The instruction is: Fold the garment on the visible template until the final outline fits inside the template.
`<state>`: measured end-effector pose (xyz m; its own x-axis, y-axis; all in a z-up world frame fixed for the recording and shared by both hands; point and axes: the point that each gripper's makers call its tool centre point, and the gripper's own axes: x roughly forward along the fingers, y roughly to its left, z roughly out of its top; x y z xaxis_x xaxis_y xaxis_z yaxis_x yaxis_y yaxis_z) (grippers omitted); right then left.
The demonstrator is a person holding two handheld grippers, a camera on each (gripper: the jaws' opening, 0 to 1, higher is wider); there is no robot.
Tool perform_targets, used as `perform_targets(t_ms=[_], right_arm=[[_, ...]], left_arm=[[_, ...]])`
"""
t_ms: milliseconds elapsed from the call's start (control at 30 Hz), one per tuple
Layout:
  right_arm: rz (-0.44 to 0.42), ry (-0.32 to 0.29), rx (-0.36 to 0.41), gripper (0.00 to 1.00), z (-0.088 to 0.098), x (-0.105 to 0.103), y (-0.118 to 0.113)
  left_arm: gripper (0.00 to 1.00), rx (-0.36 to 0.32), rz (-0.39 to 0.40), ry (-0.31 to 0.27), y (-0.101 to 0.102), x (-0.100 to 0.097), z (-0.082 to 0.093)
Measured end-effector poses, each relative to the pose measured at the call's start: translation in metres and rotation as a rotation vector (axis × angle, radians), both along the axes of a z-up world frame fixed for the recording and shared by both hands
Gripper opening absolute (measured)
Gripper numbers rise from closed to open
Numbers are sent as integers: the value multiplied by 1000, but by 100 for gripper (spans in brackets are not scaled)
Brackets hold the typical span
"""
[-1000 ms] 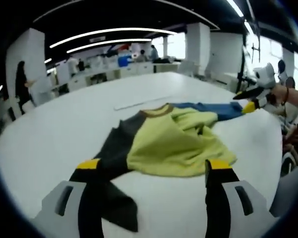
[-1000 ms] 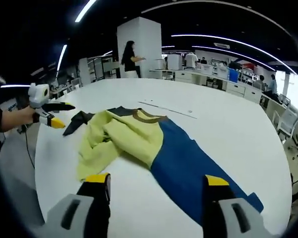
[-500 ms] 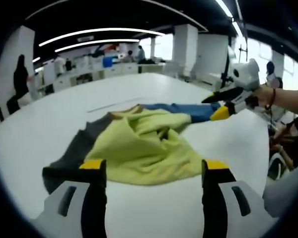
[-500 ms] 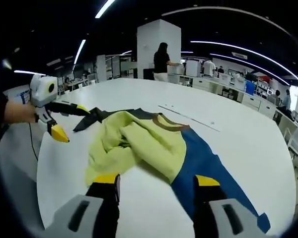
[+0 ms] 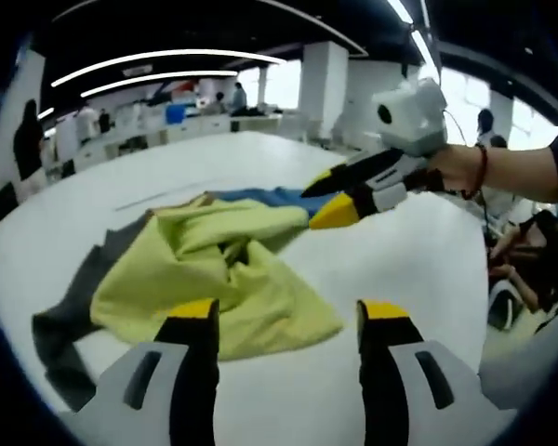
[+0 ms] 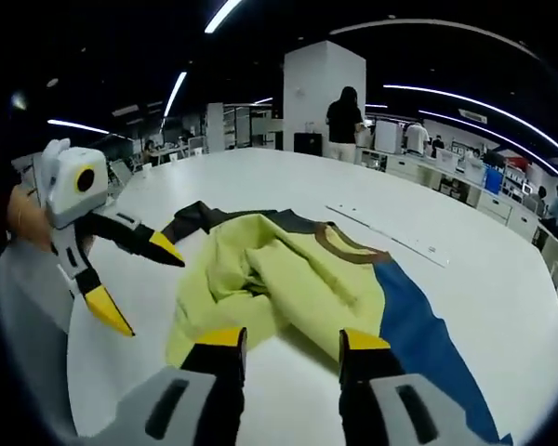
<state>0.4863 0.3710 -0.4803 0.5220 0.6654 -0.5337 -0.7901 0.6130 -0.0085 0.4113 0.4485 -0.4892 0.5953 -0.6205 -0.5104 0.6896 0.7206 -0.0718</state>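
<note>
Approach step: my left hand-held gripper [image 5: 284, 321] and right hand-held gripper [image 6: 284, 346], both wide and empty, flank the crumpled garment [image 5: 219, 279] on the table [image 6: 502, 279]. Next I likely grip the hem at 12 o'clock.

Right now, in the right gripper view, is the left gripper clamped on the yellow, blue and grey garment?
No. The left gripper hangs open beside the yellow, blue and grey garment, its yellow-tipped jaws spread with nothing between them.
</note>
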Motion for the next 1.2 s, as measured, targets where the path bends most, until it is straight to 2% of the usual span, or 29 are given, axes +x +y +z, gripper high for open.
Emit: perform_targets(t_ms=[133, 300, 533, 700, 733, 833, 967, 1067, 1200], right_arm=[[22, -13, -7, 32, -3, 7, 8], [50, -16, -20, 29, -11, 14, 19], [88, -36, -107, 27, -32, 23, 26], [109, -48, -158, 21, -42, 27, 27], [111, -48, -164, 20, -44, 28, 27], [105, -61, -197, 13, -47, 31, 23], [87, -59, -186, 8, -44, 35, 22], [85, -56, -155, 0, -37, 37, 23], [71, -58, -102, 0, -24, 43, 22]], left_arm=[[52, 6, -15, 26, -10, -5, -12], [48, 37, -27, 27, -16, -5, -23], [43, 72, -47, 11, -23, -1, -37], [41, 123, -48, 21, -22, -2, -48], [41, 126, -49, -2, -23, 0, -47], [40, 111, -25, 2, -22, 3, -46], [28, 107, 6, 2, -18, 8, -45], [6, 117, 29, 1, -9, 14, -45], [4, 63, 53, 7, 0, 21, -35]])
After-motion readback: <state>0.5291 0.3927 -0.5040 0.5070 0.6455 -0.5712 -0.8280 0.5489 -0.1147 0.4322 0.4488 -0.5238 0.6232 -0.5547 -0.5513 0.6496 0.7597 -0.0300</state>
